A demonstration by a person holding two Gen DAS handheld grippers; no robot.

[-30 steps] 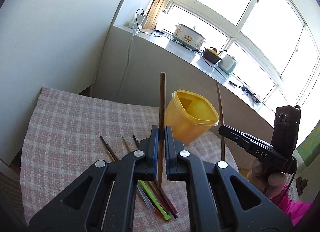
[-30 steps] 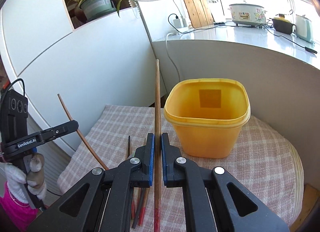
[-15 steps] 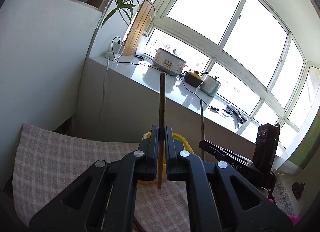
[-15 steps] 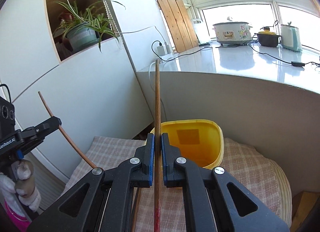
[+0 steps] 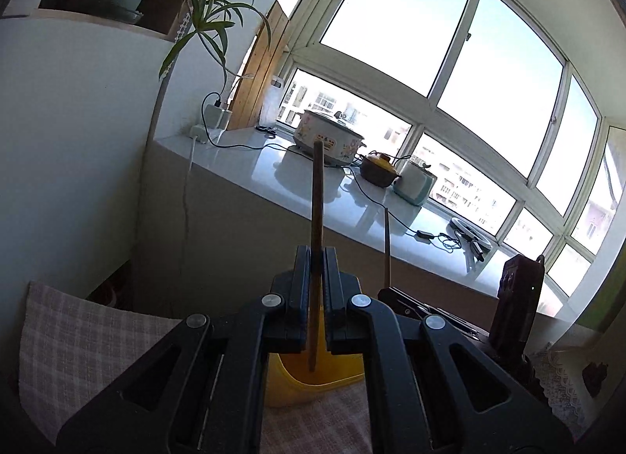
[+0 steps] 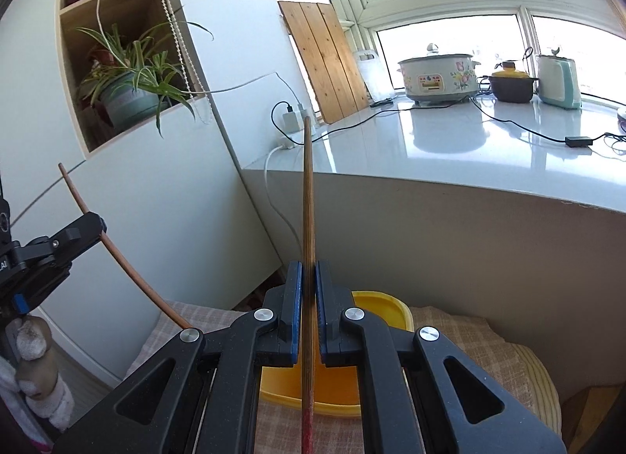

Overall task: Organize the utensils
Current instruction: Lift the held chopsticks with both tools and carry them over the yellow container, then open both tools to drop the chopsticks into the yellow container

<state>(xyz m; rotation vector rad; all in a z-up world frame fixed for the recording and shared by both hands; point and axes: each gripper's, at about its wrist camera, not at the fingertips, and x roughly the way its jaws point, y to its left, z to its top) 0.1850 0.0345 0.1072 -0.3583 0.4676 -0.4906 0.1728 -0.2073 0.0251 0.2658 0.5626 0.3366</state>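
My left gripper (image 5: 316, 258) is shut on a brown wooden chopstick (image 5: 317, 195) that stands upright between its pads. Below and just behind the fingers sits the yellow plastic tub (image 5: 313, 379), mostly hidden by them. My right gripper (image 6: 308, 270) is shut on another brown chopstick (image 6: 308, 199) with a red lower end, also upright. The yellow tub (image 6: 379, 303) shows behind and under its fingers. Each view shows the other gripper at the side: the right one (image 5: 395, 293) with its chopstick, the left one (image 6: 96, 225) with its chopstick slanting down.
A checked cloth (image 5: 82, 332) covers the small table (image 6: 489, 352). Behind it rises a grey counter (image 6: 450, 133) with a slow cooker (image 6: 438, 76), a pot, a kettle and cables under the windows. A white cabinet with a potted plant (image 6: 129, 90) stands at the left.
Both grippers have risen and tipped up with their chopsticks still held. The tub has dropped low in both views, and the loose utensils on the cloth have gone out of sight.
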